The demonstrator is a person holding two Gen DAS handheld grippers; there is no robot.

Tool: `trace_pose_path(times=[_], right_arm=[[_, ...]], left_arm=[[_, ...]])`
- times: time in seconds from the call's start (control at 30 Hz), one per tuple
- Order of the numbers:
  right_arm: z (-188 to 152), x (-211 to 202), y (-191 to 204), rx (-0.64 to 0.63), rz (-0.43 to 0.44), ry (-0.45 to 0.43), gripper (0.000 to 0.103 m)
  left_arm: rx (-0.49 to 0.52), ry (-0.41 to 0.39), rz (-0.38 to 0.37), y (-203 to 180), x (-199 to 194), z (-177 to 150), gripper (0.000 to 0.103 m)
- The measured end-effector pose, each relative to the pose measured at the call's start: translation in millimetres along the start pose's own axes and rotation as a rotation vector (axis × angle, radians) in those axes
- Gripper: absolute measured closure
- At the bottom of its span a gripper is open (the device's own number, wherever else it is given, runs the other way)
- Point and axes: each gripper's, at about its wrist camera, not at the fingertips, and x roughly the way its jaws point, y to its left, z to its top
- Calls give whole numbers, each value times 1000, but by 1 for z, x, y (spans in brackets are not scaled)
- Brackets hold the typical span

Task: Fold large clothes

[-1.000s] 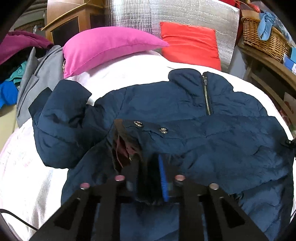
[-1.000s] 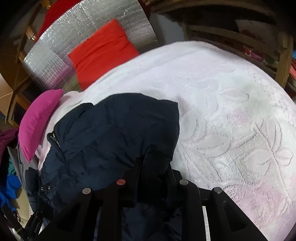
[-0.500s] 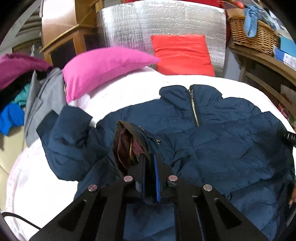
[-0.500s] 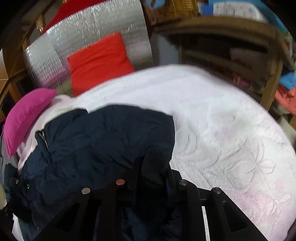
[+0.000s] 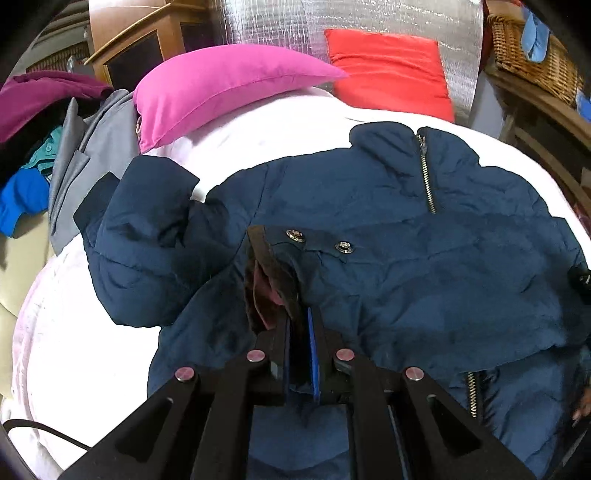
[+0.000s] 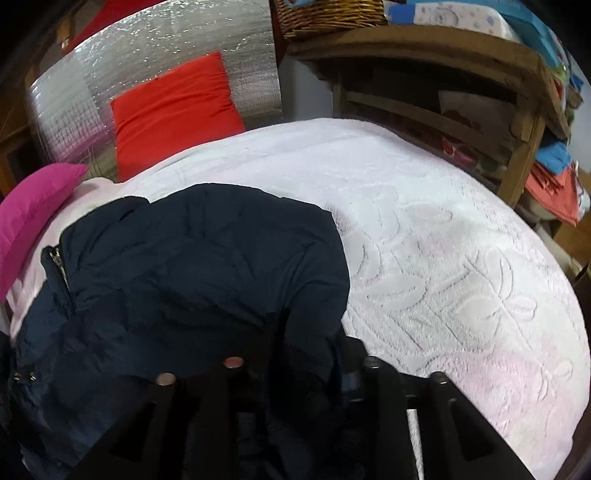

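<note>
while the left gripper (image 5: 301,328) is clamped tight on the navy jacket (image 5: 388,266) at its snap-buttoned edge, the right gripper (image 6: 306,350) pinches its right side on the white bedspread (image 6: 461,266).

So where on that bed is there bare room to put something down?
Bare blanket lies between the jacket and the wooden shelf. A narrower strip shows between the jacket's sleeve and the bed's near edge. By the pink pillow and clothes pile it is crowded.

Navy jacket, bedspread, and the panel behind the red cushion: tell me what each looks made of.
Navy jacket: smooth matte shell, likely nylon or polyester, puffy quilted wrinkles suggesting padding; metal zipper and snaps.
Bedspread: white plush textile, probably fleece or chenille, with an embossed leaf pattern.
Panel: silver, crinkled, glinting, seemingly foil insulation.
</note>
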Motion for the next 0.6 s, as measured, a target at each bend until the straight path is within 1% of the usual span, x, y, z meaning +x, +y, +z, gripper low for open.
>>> trace_pose_path(times=[0.03,0.07,0.1,0.13,0.17,0.2,0.27,0.3,0.33,0.37,0.4,0.43,0.47,0.5,0.6], right_arm=[[2,-2,-2,17,18,5,44],[1,-3,-3,30,32,5,38],[1,-6,-4,50,51,-3,32],[1,-9,-3,58,62,-12,32],[2,-9,1,54,60,-14,32],[2,-6,4,41,50,-11,32],[3,2,9,5,20,8,33],[1,8,11,-21,-3,30,39],[0,12,12,-37,-11,39,45],[0,13,13,-49,-7,37,47],[-2,12,14,-57,-8,34,55],[0,10,16,-76,-15,36,63],[2,8,18,-98,-26,34,68],[3,5,20,-114,-36,29,73],[10,-2,16,-120,-42,9,80]], left_arm=[[-3,5,0,1,2,0,91],[-2,12,-4,0,3,0,88],[1,19,-13,-1,4,0,79],[5,28,-26,-2,7,0,61],[7,35,-35,-3,9,-1,52],[13,41,-50,-6,10,-1,45],[35,35,-50,-12,12,-4,46],[40,29,-48,-14,10,-6,46],[40,19,-64,-15,9,-6,55],[36,13,-72,-15,7,-5,64],[30,2,-68,-14,5,-4,79],[26,-9,-66,-13,3,-3,85],[20,-15,-73,-11,2,-1,87],[13,-19,-83,-9,0,0,91],[3,-39,-99,-8,-8,3,94]])
